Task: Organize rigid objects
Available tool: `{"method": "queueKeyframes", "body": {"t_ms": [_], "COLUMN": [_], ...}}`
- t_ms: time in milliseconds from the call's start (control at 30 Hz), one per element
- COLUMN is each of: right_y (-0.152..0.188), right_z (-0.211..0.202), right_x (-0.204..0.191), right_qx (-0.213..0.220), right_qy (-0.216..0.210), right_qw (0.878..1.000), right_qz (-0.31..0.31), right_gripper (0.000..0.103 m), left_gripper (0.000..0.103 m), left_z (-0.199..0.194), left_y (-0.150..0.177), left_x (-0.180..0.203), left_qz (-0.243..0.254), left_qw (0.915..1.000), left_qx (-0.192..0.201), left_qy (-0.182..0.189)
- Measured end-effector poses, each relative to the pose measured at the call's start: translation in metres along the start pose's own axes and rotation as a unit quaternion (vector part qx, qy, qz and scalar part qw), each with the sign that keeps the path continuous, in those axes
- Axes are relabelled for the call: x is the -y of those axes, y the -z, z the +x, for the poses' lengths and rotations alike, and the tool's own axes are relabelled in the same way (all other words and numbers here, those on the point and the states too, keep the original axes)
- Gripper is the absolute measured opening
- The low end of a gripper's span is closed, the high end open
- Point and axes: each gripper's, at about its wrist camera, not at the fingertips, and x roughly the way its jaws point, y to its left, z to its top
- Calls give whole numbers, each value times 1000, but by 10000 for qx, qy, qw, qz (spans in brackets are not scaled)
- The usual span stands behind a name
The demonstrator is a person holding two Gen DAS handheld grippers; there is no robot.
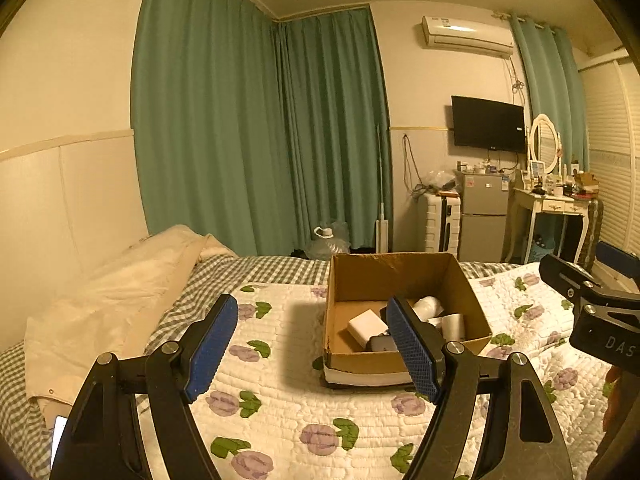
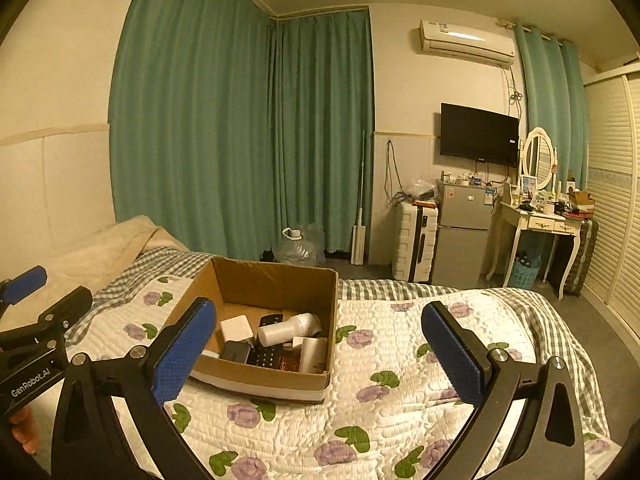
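Observation:
A brown cardboard box (image 1: 400, 276) (image 2: 276, 280) stands on the flowered quilt (image 1: 280, 408) (image 2: 400, 400) of a bed. In it lie a white square adapter (image 1: 366, 326) (image 2: 236, 328), a white bottle on its side (image 2: 288, 328) (image 1: 428, 306), a black calculator (image 2: 264, 356), a dark small box (image 2: 236, 351) and a white cup (image 2: 314, 354) (image 1: 454, 326). My left gripper (image 1: 316, 344) is open and empty, near the box's front left. My right gripper (image 2: 320, 352) is open and empty, its left finger over the box's front left corner.
A cream blanket (image 1: 100, 300) lies at the bed's left. Green curtains (image 1: 260, 140) hang behind. A fridge (image 2: 464, 232), suitcase (image 2: 416, 240), dressing table (image 2: 540, 220) and wall TV (image 2: 480, 134) stand at the far right. A phone (image 1: 60, 440) lies at the left edge.

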Motion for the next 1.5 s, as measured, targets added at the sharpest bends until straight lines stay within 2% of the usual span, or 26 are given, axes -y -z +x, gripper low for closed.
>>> {"method": "queueKeyframes", "body": {"t_ms": [667, 1500], "right_y": [1, 6], "right_z": [4, 10], "right_x": [-3, -4], "right_qx": [-114, -216], "right_qy": [2, 28], "right_qw": [9999, 9998], "right_qz": [-8, -13], "right_gripper": [103, 103], "left_gripper": [80, 80], "left_z": [5, 8], "left_y": [2, 4], "left_x": [0, -3], "left_qz": [4, 21], "left_qw": [9998, 9998], "left_qx": [-163, -183], "left_qy": [78, 89]}}
